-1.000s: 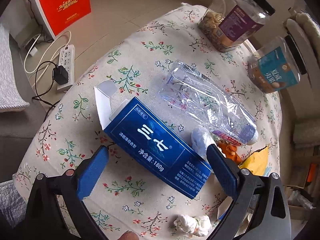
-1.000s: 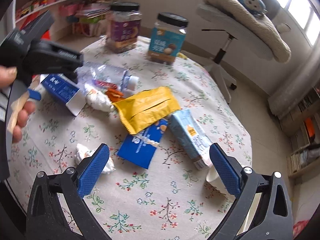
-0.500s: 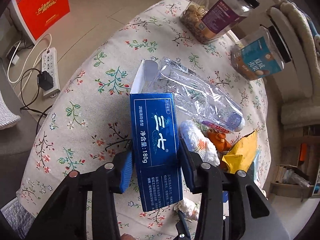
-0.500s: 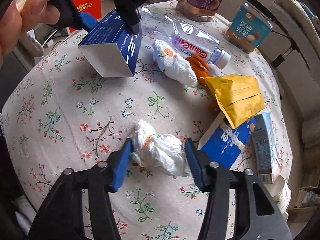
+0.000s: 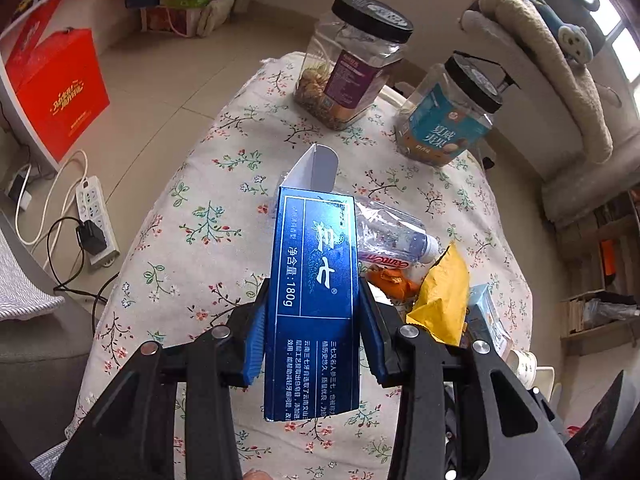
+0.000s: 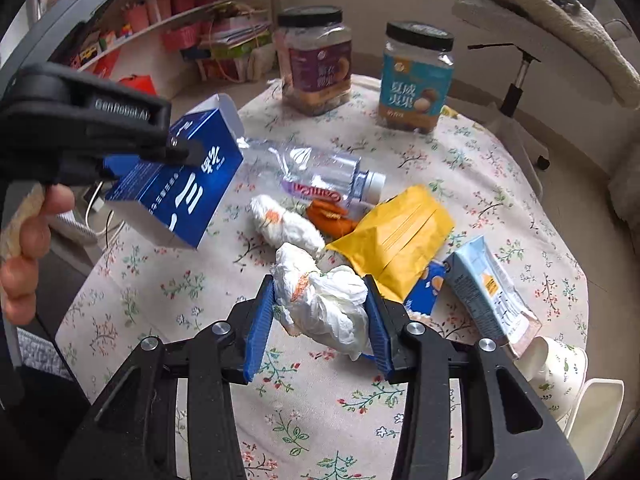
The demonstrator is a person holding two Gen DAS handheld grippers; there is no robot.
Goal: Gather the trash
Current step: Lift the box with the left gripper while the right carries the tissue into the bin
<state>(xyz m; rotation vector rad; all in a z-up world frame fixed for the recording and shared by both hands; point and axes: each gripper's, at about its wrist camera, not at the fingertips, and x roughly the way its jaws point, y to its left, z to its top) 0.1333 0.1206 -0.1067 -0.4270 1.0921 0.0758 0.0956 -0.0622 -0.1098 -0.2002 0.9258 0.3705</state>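
My left gripper (image 5: 312, 320) is shut on a blue toothpaste box (image 5: 314, 296) and holds it above the floral table; the box also shows in the right wrist view (image 6: 180, 184). My right gripper (image 6: 320, 312) is shut on a crumpled white tissue (image 6: 324, 300), lifted off the cloth. On the table lie a crushed clear bottle (image 6: 320, 172), a second tissue wad (image 6: 284, 224), an orange wrapper (image 6: 332, 216), a yellow pouch (image 6: 396, 232), a blue packet (image 6: 424, 292) and a light blue carton (image 6: 488, 292).
Two lidded snack jars (image 6: 316, 64) (image 6: 416, 76) stand at the table's far side. A paper cup (image 6: 560, 364) lies at the right edge. A red box (image 5: 60, 88) and a power strip (image 5: 96, 216) are on the floor to the left. A chair (image 6: 540, 20) stands behind.
Both grippers closed, the left on the blue box and the right on the tissue, and lifted them off the table. The box now points away from the left camera.
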